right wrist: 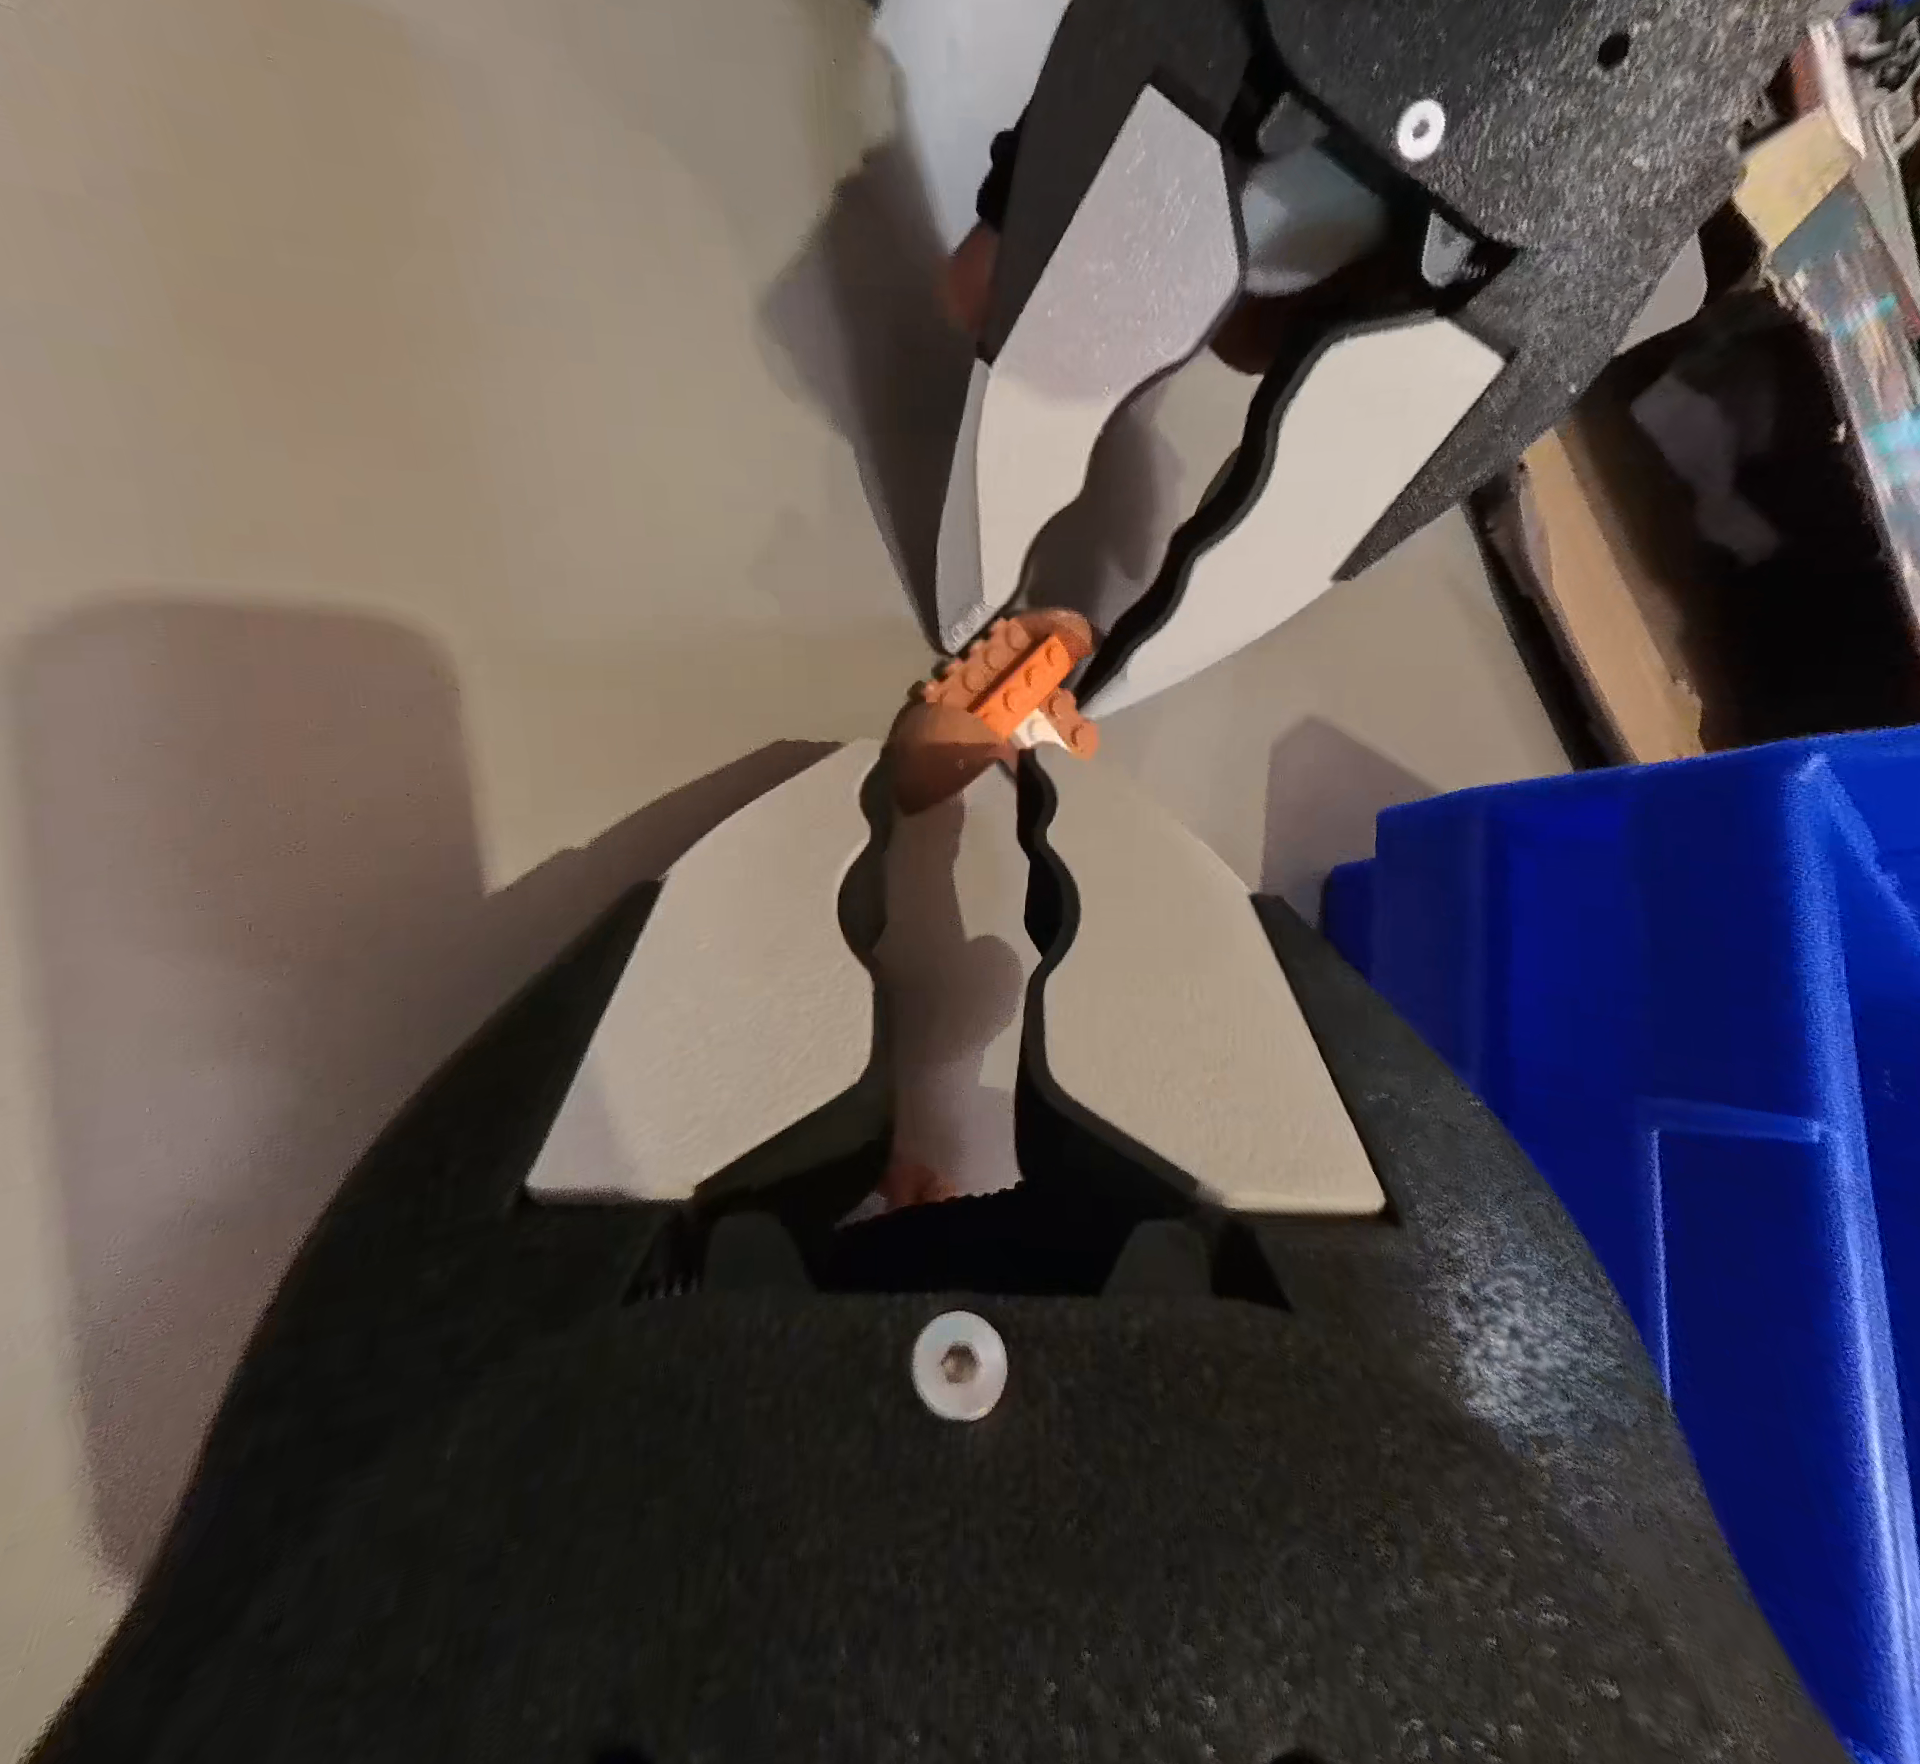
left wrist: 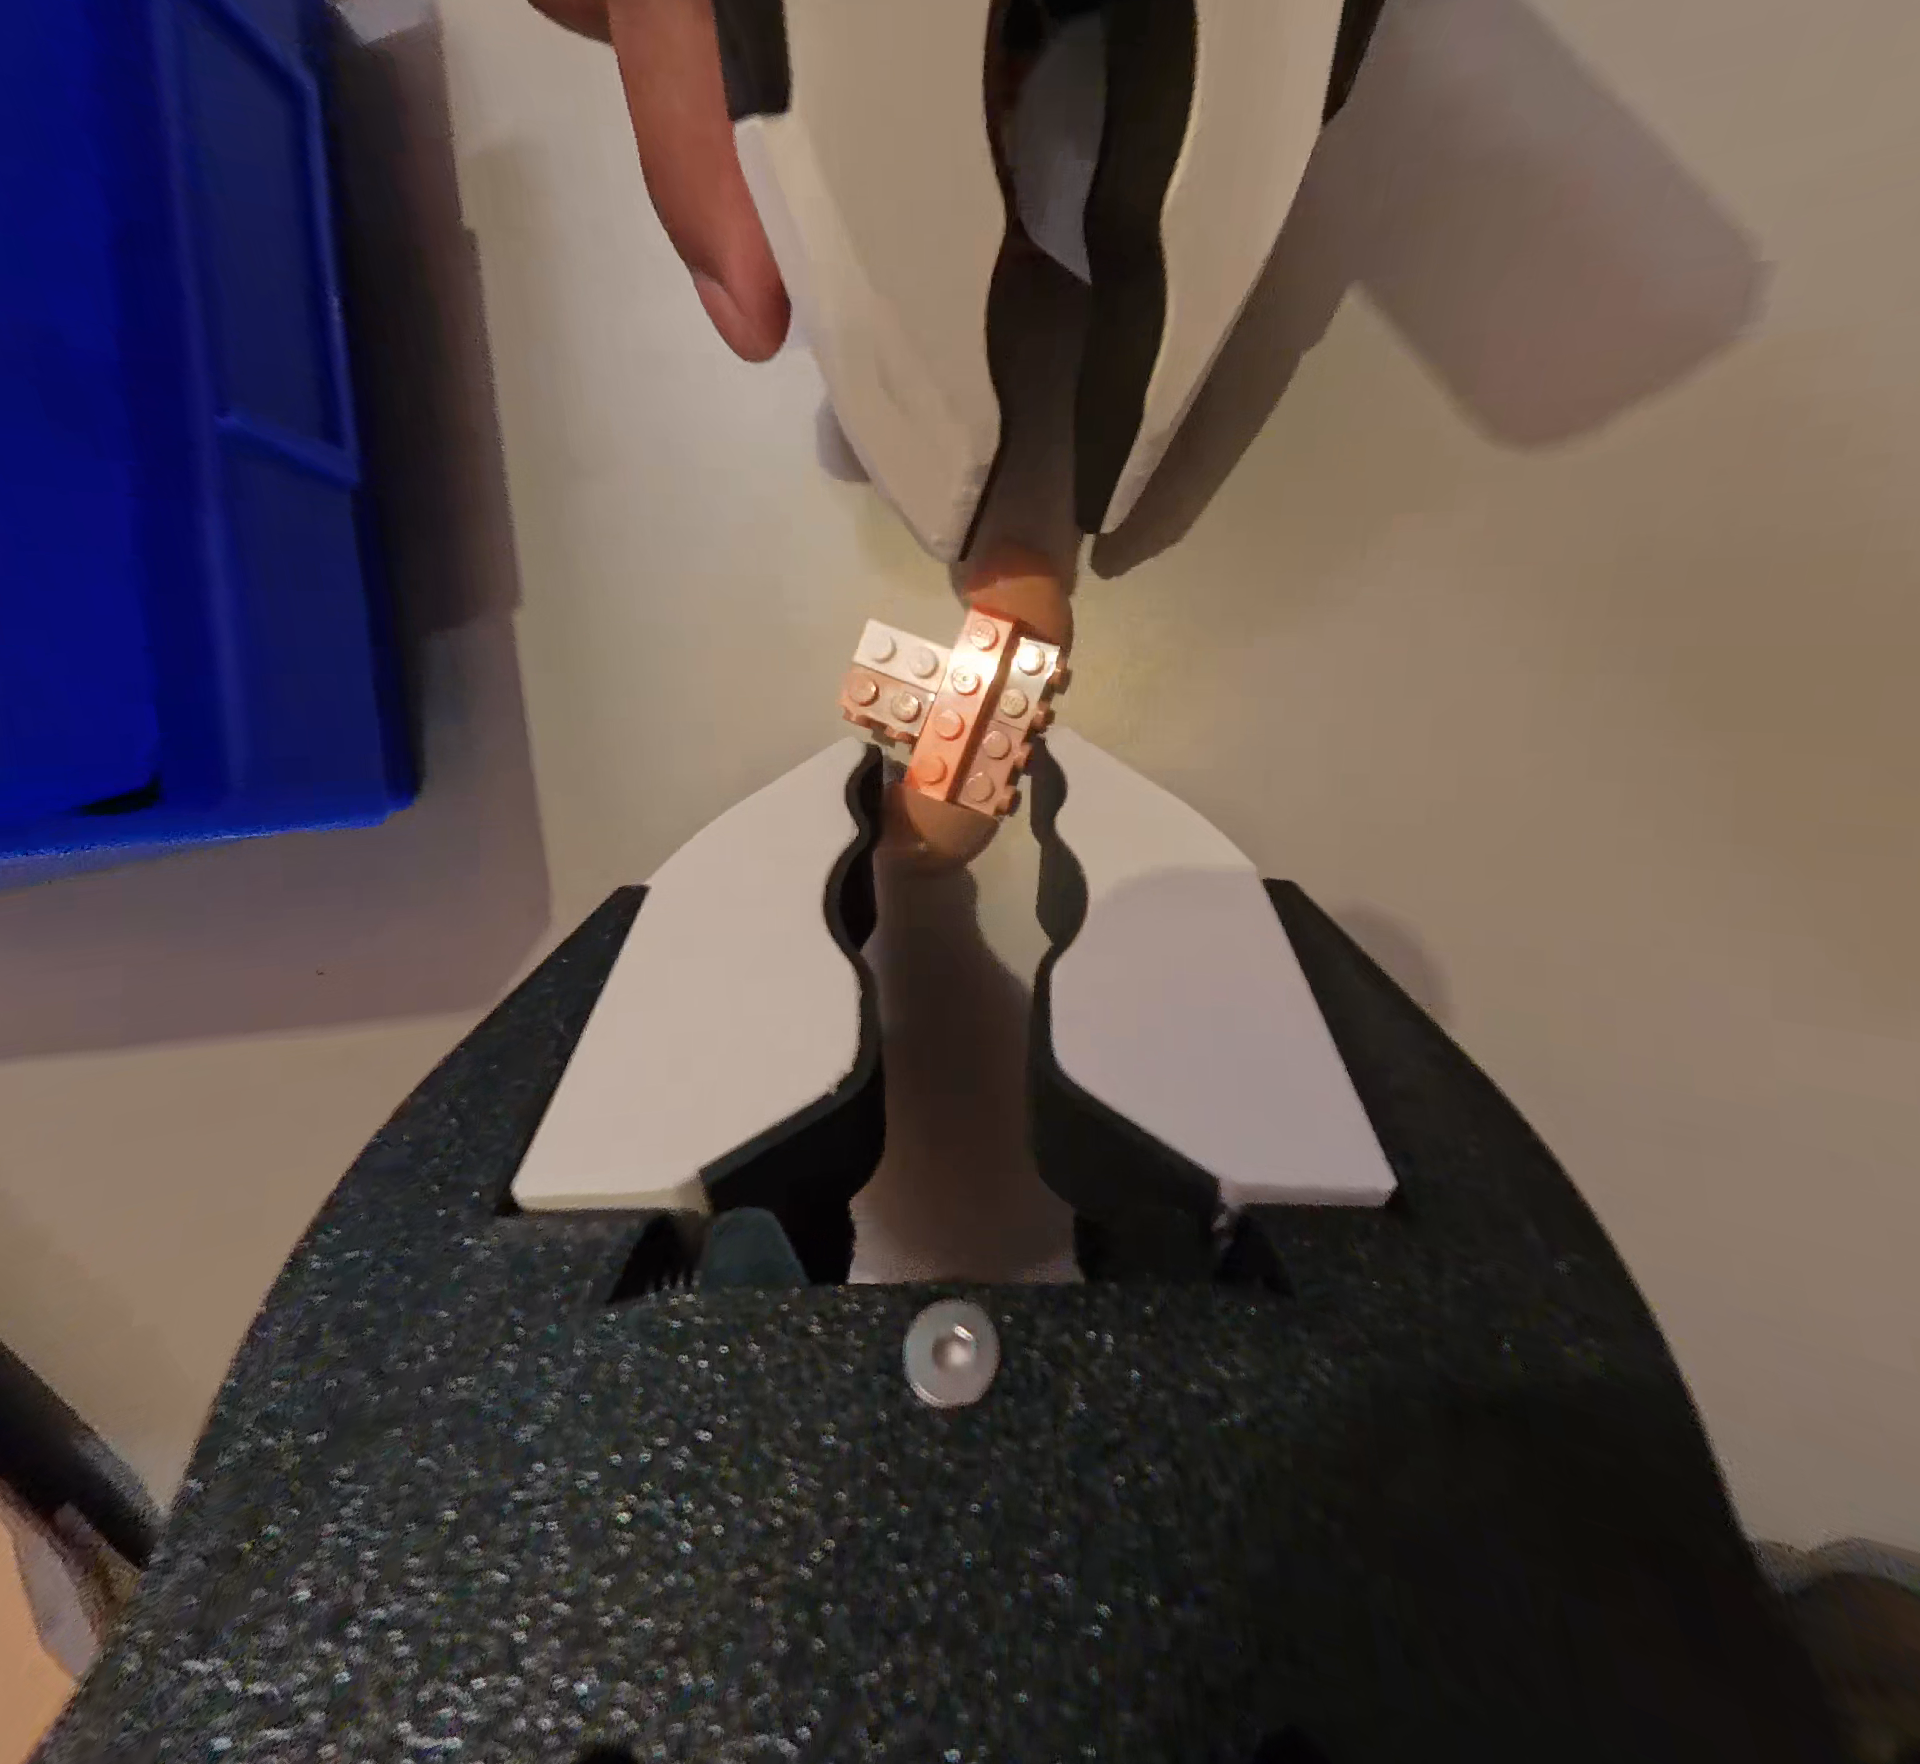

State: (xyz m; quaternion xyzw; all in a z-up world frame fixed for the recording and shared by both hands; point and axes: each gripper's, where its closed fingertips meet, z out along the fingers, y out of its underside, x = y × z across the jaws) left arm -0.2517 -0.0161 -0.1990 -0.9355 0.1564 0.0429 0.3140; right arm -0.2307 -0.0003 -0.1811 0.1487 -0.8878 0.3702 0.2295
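A small brick assembly of orange and pale grey studded plates on a brown rounded piece hangs above the cream table. My left gripper reaches in from below in the left wrist view, its jaws closed narrowly around the assembly's near end. My right gripper comes in from the top and pinches the far end. In the right wrist view the assembly sits between my right gripper and the left gripper, tip to tip. A person's finger shows beside the right gripper.
A blue plastic bin stands on the table to the left of the left gripper; it also shows in the right wrist view at the right. A cardboard box and clutter lie beyond the table edge at the far right. Both grippers' tips are close together, under 4 cm apart.
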